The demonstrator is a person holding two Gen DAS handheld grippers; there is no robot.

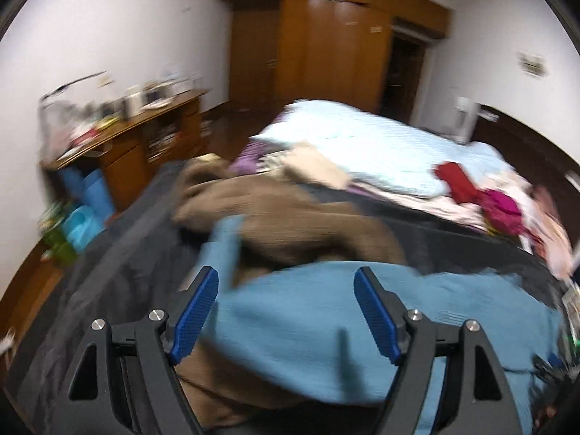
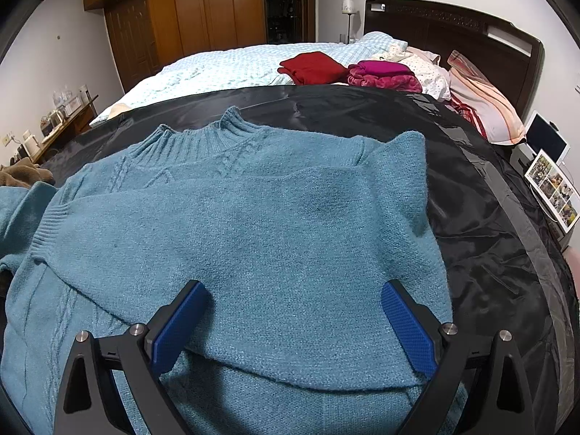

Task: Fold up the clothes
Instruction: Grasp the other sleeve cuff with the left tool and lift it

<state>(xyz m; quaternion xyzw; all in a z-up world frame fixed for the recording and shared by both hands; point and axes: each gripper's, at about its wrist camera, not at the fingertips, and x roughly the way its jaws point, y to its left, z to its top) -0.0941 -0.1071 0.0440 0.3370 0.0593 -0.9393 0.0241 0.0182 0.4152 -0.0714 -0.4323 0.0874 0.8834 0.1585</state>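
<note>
A teal knitted sweater lies front-up on a black sheet, collar at the far side. One sleeve is folded across its chest. My right gripper hovers open over the sweater's lower part, with nothing between its blue pads. In the blurred left wrist view the same sweater lies under my left gripper, which is open and holds nothing. A brown garment lies crumpled just beyond the sweater's edge.
Behind the black sheet are a light blue quilt, a folded red garment, a magenta pile and pillows. A wooden desk stands at left, a wardrobe at the back. A photo frame sits at right.
</note>
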